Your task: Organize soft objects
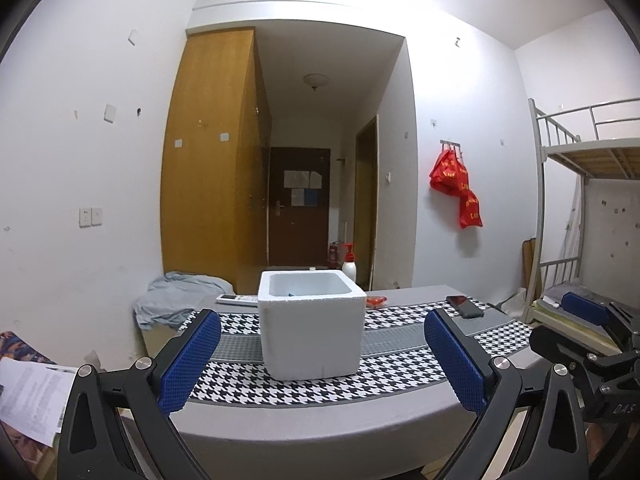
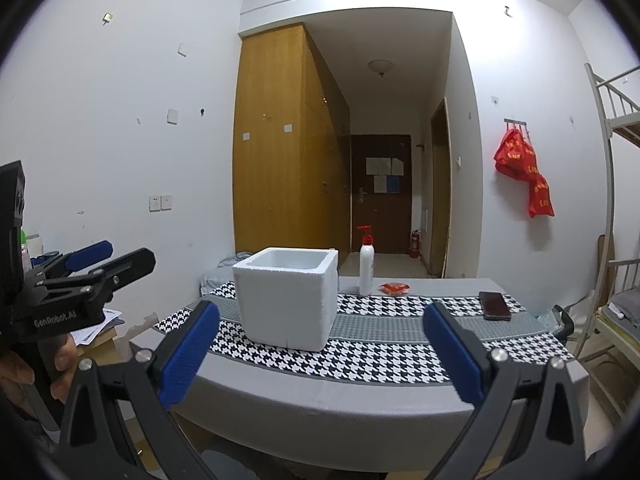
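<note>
Right wrist: phone (image 2: 495,305), bottle (image 2: 366,265), perhaps snack packet (image 2: 394,288).

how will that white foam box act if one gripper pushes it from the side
The foam box looks like thick-walled foam, so it is probably stiff but very light for its size. It sits flat on the checked cloth, so a low push would likely slide it or drag the cloth; a high push might tip it. Hard jaws could dent it.

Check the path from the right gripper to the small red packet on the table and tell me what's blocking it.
Nothing visible blocks it. The right gripper, open, hangs off the table's near edge; the red packet lies past the houndstooth runner. The foam box and the pump bottle both stand left of that line.
</note>
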`<move>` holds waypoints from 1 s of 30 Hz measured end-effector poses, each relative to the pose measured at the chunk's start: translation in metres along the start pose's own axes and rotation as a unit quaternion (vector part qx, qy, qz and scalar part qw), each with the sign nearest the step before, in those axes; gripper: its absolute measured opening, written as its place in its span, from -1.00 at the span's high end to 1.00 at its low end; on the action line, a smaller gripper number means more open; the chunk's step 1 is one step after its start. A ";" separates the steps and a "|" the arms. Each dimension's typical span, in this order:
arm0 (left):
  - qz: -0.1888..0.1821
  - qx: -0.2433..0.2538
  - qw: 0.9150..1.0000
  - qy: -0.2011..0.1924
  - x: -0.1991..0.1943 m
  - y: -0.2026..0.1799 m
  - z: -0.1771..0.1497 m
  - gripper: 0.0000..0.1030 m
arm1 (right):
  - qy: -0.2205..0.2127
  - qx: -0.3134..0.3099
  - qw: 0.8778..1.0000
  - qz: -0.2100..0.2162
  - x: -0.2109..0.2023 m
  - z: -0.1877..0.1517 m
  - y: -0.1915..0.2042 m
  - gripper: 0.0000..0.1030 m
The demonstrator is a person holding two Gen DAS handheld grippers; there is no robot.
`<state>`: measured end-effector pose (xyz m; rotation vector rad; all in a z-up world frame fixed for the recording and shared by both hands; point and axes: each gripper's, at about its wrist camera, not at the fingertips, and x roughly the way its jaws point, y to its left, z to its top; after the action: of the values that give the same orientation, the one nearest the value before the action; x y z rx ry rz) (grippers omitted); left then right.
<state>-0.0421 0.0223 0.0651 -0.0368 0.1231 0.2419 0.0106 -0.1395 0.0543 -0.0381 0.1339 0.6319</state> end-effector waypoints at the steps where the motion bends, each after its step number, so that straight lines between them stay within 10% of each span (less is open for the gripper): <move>1: 0.000 0.000 1.000 0.000 0.000 0.000 -0.001 -0.98 | -0.002 0.000 1.000 0.000 -0.001 -0.001 -0.001 -0.99; 30: 0.007 0.002 1.000 -0.003 0.000 -0.006 -0.047 -0.98 | 0.020 0.020 1.000 -0.009 0.005 -0.038 -0.002 -0.99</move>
<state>-0.0464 0.0135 0.0184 -0.0310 0.1186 0.2556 0.0117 -0.1409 0.0164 -0.0121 0.1842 0.6102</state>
